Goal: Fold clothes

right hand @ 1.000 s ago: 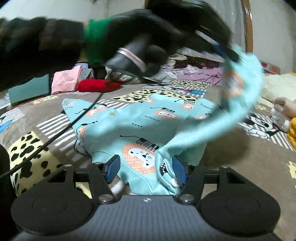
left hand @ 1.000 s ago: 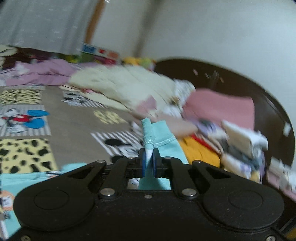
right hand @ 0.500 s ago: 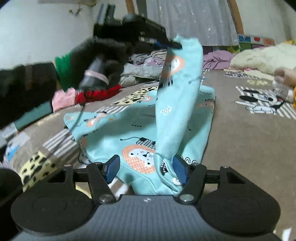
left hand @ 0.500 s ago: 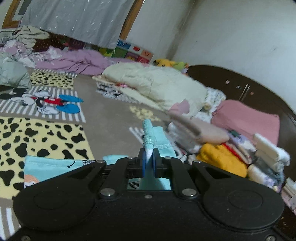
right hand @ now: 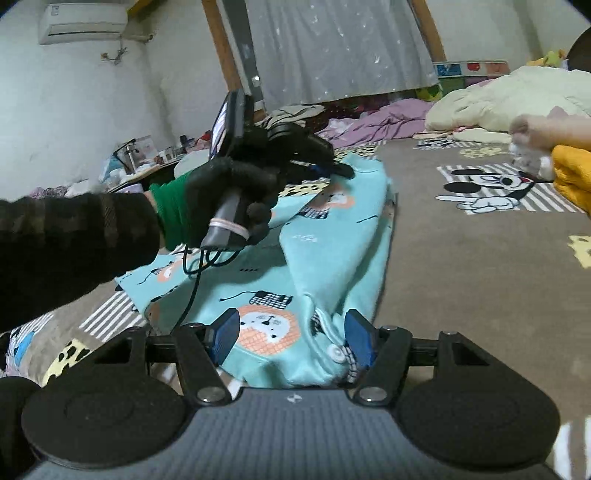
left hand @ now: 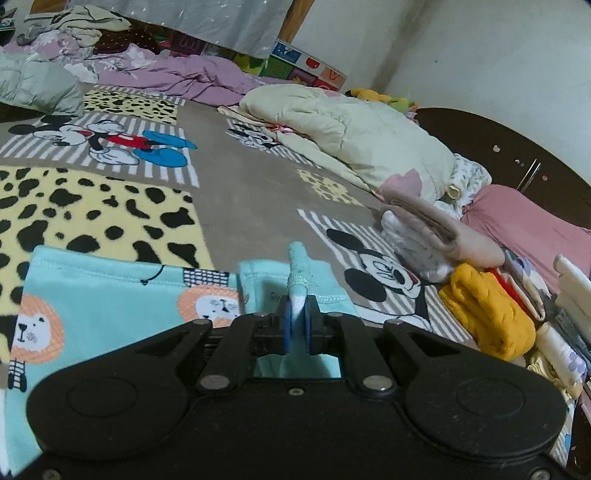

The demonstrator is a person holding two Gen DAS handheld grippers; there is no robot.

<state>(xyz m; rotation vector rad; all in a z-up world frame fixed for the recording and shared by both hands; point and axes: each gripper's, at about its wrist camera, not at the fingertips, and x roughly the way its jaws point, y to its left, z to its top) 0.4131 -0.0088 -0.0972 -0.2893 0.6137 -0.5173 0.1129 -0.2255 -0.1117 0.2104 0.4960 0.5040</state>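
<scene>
the right gripper (right hand: 291, 338) sits lowest in its own view, jaws spread wide with the blue pads (right hand: 229, 330) standing apart on either side of a bunched corner of the teal lion-print garment (right hand: 295, 266); the cloth lies between the pads but they are not pressed onto it. from there the garment runs away toward 12 o'clock across the patterned blanket (right hand: 461, 258), one sleeve folded over along its right edge.

at about 10 o'clock in that view a gloved hand (right hand: 221, 199) with a green cuff grips the handle of the left gripper (right hand: 332, 170), whose tips pinch the far end of the sleeve, low over the garment.

in the left wrist view the left gripper's fingers (left hand: 284, 325) are clenched on a narrow ridge of teal fabric that stands up between them, with the rest of the garment lying flat toward 9 o'clock.

further out at 3 o'clock a mustard-yellow folded piece (left hand: 487, 314) sits in a heap of folded clothes. at 1 o'clock lies a cream quilted bundle (left hand: 351, 136), and toward 11 o'clock a purple crumpled cloth (left hand: 166, 74) lies before a pale curtain (left hand: 203, 22).
</scene>
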